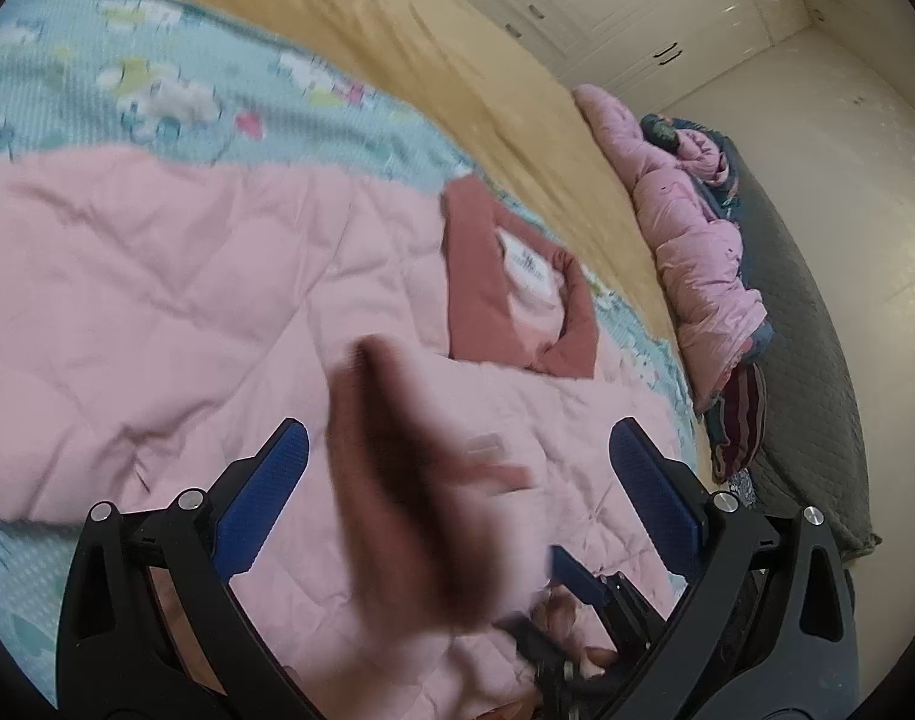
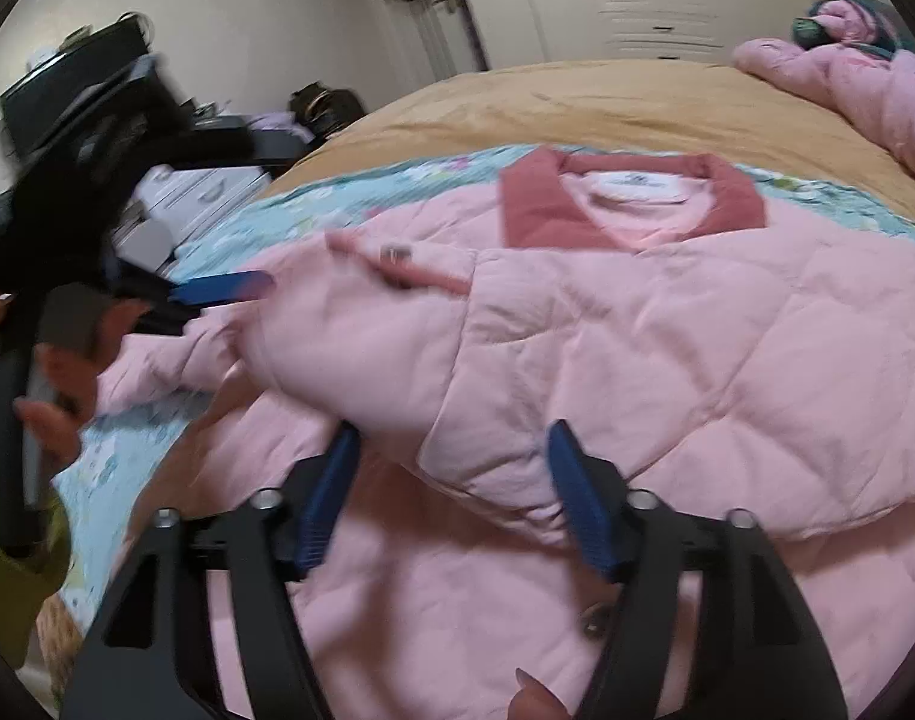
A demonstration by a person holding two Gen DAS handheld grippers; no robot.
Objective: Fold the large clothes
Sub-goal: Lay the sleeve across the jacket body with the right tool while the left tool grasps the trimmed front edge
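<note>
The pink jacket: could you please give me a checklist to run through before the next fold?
1. Left gripper free: ok, jaws wide apart.
2. Right gripper free: ok, jaws apart over the pink jacket's folded edge.
3. Collar flat, label up: ok.
4. Sleeve lying flat across the body: cannot tell, blurred.
5. Clothes pile apart from the jacket: ok.
</note>
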